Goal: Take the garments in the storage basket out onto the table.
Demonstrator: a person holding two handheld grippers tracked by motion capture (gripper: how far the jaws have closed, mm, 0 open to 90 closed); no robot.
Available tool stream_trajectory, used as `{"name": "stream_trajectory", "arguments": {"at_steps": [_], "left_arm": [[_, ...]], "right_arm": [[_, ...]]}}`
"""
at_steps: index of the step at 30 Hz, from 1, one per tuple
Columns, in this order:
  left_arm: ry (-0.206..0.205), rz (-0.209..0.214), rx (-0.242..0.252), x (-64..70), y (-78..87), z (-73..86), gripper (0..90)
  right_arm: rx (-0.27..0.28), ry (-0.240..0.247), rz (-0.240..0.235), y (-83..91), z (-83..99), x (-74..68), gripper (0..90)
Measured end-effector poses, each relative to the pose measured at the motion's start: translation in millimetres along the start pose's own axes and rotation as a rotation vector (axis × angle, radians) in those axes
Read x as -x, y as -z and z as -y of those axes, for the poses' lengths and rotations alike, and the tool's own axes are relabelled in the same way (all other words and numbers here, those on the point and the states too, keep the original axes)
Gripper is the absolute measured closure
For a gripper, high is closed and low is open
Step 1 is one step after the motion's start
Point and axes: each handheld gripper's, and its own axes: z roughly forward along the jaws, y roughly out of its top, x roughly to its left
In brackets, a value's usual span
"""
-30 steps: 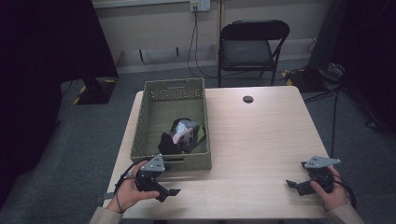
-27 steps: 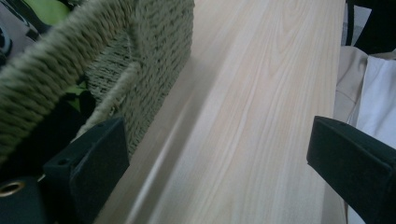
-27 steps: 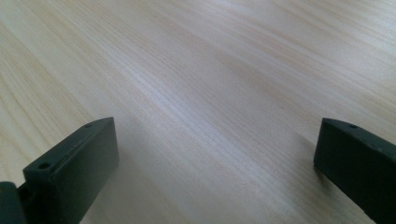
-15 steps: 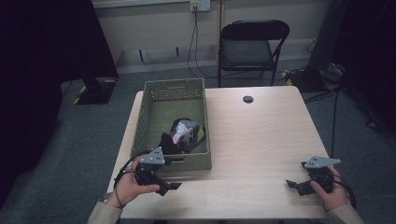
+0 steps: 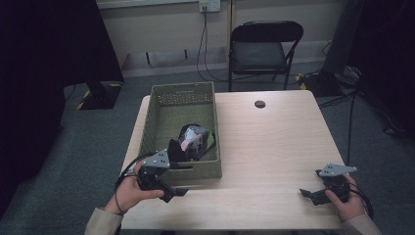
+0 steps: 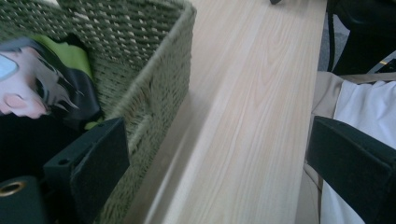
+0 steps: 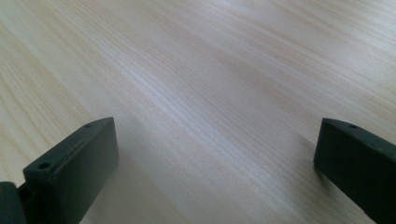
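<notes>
A green woven basket (image 5: 216, 139) stands on the left half of the light wood table (image 5: 274, 147). In its near end lies a crumpled packet (image 5: 195, 142) printed in pink, black and green. My left gripper (image 5: 180, 179) is open at the basket's near right corner. In the left gripper view one jaw sits inside the basket (image 6: 154, 84) beside the packet (image 6: 42, 84), the other outside over the table edge, so the left gripper (image 6: 219, 158) straddles the wall. My right gripper (image 5: 309, 194) rests open at the near right. Its jaws (image 7: 215, 158) hold nothing above bare wood (image 7: 210, 70).
A small black round cap (image 5: 260, 104) sits in the tabletop at the far side. Behind the table stands a black folding chair (image 5: 262, 46), with cables running to a wall socket (image 5: 205, 6). A dark curtain (image 5: 49, 44) hangs at the left.
My left gripper has moved forward and up to the basket's near wall, one jaw now over the rim. The right gripper has stayed put.
</notes>
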Motion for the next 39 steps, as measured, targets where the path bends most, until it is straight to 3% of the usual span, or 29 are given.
{"name": "stream_trajectory", "arguments": {"at_steps": [7, 9, 28, 39], "left_arm": [[-0.014, 0.0, 0.005, -3.2, 7.7, -15.3, 5.2], [-0.028, -0.005, -0.015, -5.5, 8.8, -18.5, 5.2], [-0.047, -0.037, -0.033, -23.7, 9.5, -44.7, 5.3], [-0.03, -0.051, -0.021, -35.8, 5.8, -54.0, 5.4]], "right_arm": [[0.0, 0.0, 0.0, 0.0, 0.0, 0.0, 0.0], [0.0, 0.0, 0.0, 0.0, 0.0, 0.0, 0.0], [0.0, 0.0, 0.0, 0.0, 0.0, 0.0, 0.0], [0.0, 0.0, 0.0, 0.0, 0.0, 0.0, 0.0]]}}
